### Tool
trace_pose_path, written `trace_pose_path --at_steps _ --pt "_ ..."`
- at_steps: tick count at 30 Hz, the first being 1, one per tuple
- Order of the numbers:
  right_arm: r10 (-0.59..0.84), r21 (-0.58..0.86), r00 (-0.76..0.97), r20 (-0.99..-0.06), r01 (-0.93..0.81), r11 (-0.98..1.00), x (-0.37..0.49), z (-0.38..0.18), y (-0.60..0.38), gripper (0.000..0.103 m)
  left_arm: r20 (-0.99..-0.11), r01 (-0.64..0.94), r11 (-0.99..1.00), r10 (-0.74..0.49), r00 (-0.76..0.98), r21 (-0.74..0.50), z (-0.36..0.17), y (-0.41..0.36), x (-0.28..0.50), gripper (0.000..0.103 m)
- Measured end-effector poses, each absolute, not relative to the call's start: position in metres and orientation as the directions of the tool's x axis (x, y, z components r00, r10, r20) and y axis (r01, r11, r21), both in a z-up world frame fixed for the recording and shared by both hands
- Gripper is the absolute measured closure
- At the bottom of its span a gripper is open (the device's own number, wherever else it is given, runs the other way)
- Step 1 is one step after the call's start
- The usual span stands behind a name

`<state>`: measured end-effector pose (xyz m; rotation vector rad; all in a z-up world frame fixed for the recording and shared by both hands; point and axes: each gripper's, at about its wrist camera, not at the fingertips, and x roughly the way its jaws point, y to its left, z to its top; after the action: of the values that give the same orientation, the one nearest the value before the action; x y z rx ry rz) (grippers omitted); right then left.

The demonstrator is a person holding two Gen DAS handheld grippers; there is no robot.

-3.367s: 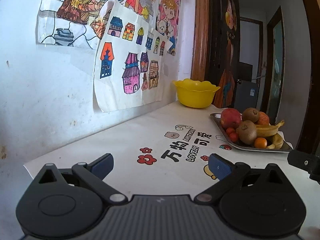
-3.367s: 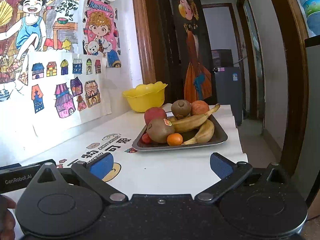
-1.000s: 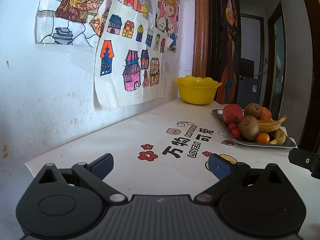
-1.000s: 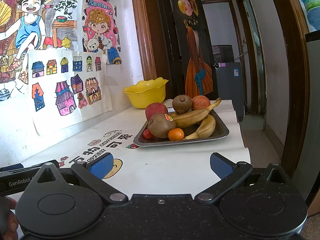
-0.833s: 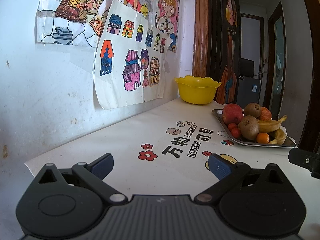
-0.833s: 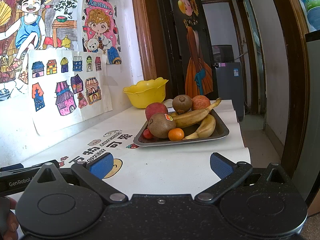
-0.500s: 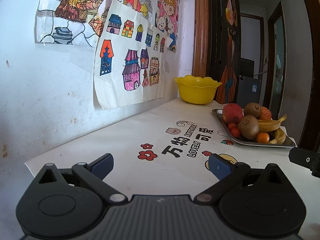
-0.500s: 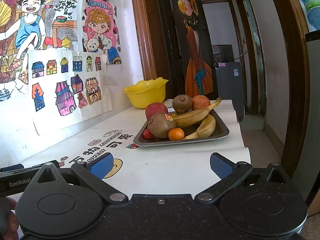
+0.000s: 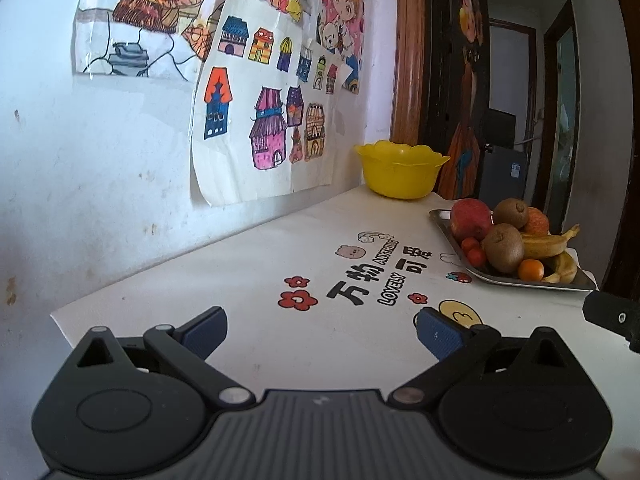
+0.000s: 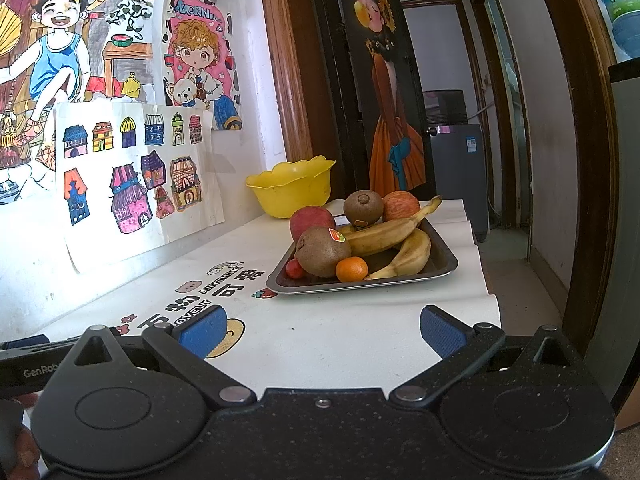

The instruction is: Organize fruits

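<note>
Two tongs, both spread wide and gripping nothing: left gripper (image 9: 320, 330) and right gripper (image 10: 322, 326) hover low over the table (image 10: 360, 336), well short of the fruit.

All fruit sits heaped on the metal tray (image 10: 444, 266): two kiwis (image 10: 322, 252), two apples (image 10: 312, 218), two bananas (image 10: 384, 234), a small orange (image 10: 351, 269), small red fruits (image 10: 294, 268). Yellow bowl (image 10: 294, 190) stands behind the tray by the wall; inside not visible from here, probably empty, can't confirm.

Scene fits either fruit waiting to go to the bowl or fruit already gathered on the tray, so no call on stage.

If a pick comes: take top-of-pile or edge pieces, since the bananas lean on the kiwis and the pile will shift. Round fruit rolls, so close across the widest part.

Readable text: "LOVELY" and "ANYTHING" plus large Chinese characters on the table mat (image 9: 360, 280); "MORNI..." on a poster (image 10: 198, 10); "GenRob..." on the left gripper's body at the edge of the right view. Sticker on the near kiwi isn't legible.
</note>
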<state>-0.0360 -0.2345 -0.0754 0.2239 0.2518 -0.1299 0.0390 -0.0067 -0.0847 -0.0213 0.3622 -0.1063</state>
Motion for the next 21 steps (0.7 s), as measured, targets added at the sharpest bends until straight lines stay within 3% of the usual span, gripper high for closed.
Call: trace_pose_path --at_steps 21 --pt "-0.099 0.204 0.960 -0.261 0.155 0.967 -0.0358 -0.0756 -0.2342 0.001 -0.371 0.100 0.994 -0.111 0.922 -0.049 -0.0839 -0.0072 0.0410 0.000"
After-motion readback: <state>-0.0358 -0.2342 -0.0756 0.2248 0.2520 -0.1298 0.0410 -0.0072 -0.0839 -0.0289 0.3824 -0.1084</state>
